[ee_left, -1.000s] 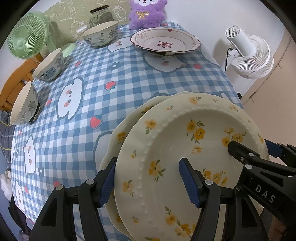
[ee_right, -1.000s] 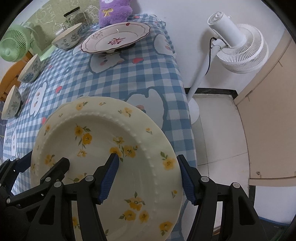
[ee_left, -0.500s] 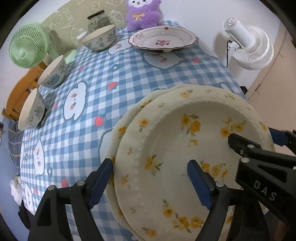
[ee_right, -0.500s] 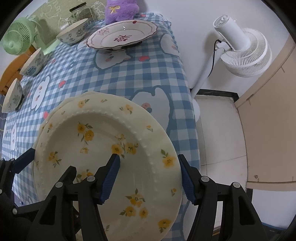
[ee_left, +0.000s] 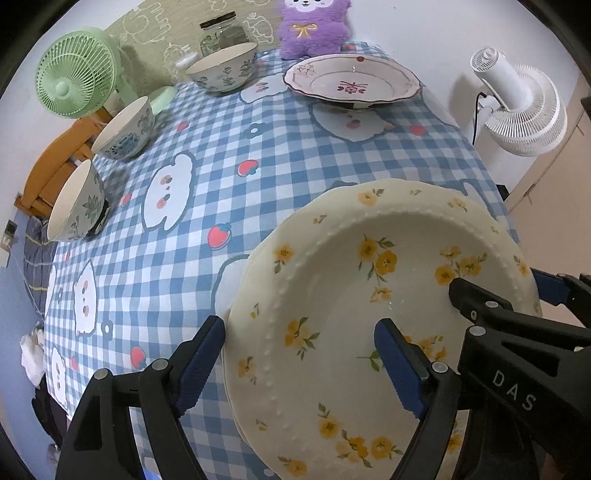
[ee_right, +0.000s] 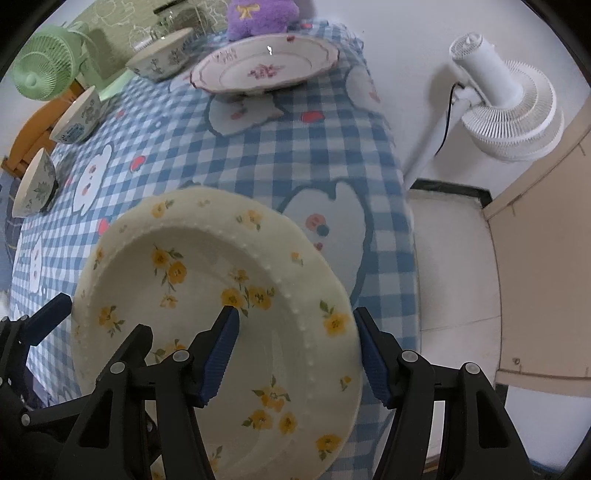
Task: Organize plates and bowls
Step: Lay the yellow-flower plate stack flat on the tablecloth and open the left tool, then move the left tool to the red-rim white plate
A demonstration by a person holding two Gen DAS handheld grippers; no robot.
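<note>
A cream plate with yellow flowers [ee_left: 354,295] lies on top of a matching plate at the table's near right edge; it also shows in the right wrist view [ee_right: 207,280]. My left gripper [ee_left: 303,354] is open, its jaws straddling the plate's left rim. My right gripper [ee_right: 295,350] is open, straddling the right rim. A white plate with red flowers [ee_left: 351,81] sits at the far end. Three patterned bowls stand along the left: a far bowl [ee_left: 223,72], a middle bowl [ee_left: 125,129] and a near bowl [ee_left: 75,203].
The table has a blue checked cloth [ee_left: 221,166]. A green fan [ee_left: 75,75], a glass jar [ee_left: 219,31] and a purple plush toy [ee_left: 314,26] stand at the far end. A white floor fan [ee_right: 506,103] stands right of the table.
Both grippers have pulled back slightly and opened wider around the cream plate. The top plate has settled lower onto the matching plate beneath it.
</note>
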